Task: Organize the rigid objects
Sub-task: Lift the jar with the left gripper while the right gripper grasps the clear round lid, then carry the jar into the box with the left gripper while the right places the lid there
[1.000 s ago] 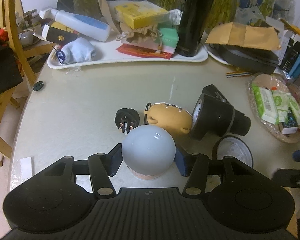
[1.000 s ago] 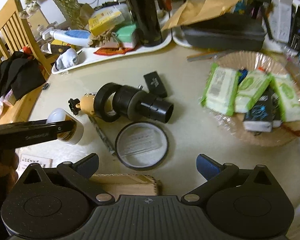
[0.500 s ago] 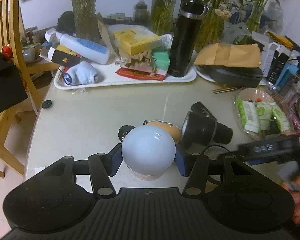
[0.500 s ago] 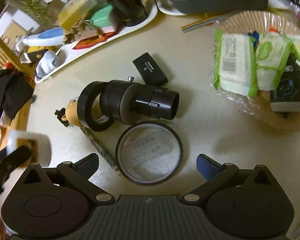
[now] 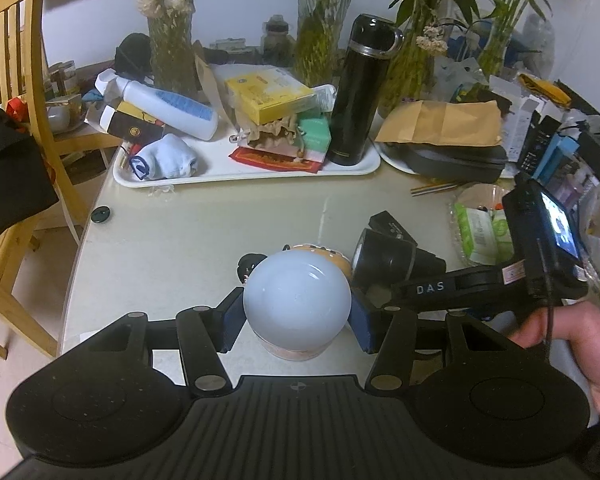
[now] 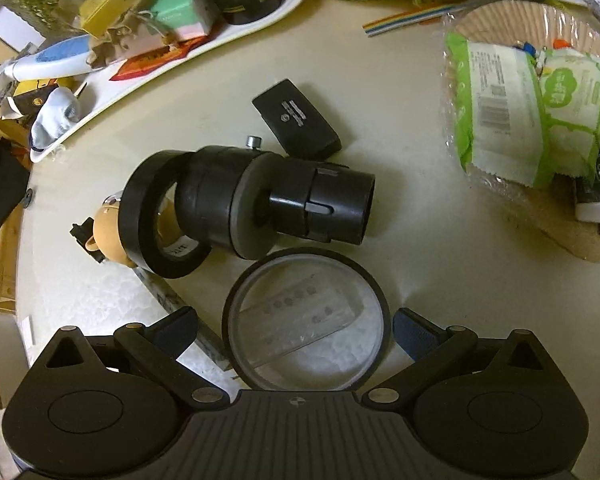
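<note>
While the pale blue globe [image 5: 296,300] with its pinkish base sits clamped between the blue pads of the left gripper [image 5: 297,320], it hangs clear above the beige table [image 5: 180,240], in front of a tan toy [image 6: 108,236] and a black lens tube [image 6: 268,204]. The right gripper [image 6: 296,332] points down with its fingers spread wide either side of a round black-rimmed lid [image 6: 306,320], not touching it, a white tray [image 5: 240,174] lying farther back.

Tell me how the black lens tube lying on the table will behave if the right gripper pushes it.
The black lens tube lies on its side and is round, so it would probably roll. It looks rigid. The black ring leaning on its end might topple or slide along.
</note>
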`<action>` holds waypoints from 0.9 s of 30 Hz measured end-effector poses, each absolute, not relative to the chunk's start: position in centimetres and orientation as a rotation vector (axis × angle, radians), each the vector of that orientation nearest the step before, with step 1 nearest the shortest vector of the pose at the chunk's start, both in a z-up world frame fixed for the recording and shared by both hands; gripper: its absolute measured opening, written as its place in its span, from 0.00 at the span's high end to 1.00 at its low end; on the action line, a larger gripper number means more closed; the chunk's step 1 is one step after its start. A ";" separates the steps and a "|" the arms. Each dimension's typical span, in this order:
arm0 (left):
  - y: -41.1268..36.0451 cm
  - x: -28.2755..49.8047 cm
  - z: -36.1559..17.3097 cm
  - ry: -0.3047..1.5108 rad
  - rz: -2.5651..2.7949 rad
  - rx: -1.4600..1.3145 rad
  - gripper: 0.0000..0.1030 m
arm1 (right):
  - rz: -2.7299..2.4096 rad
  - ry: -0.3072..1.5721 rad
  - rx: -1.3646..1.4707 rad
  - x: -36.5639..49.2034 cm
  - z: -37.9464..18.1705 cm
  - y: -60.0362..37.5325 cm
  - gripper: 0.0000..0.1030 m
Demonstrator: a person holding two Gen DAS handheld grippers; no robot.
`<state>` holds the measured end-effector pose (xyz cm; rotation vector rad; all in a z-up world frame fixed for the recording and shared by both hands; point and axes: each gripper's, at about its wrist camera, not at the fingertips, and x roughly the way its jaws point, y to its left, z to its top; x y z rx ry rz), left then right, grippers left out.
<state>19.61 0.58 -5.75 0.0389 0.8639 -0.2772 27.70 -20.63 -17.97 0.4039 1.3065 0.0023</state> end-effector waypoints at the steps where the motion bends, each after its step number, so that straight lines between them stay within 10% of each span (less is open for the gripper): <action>1: 0.7 19.6 -5.8 0.864 -0.276 0.038 0.49 | 0.005 1.309 0.391 27.8 -17.9 -20.4 0.00; 27: 1.6 17.5 -5.0 0.887 -0.261 0.039 0.49 | 0.084 1.172 0.199 25.2 -12.4 -19.7 0.11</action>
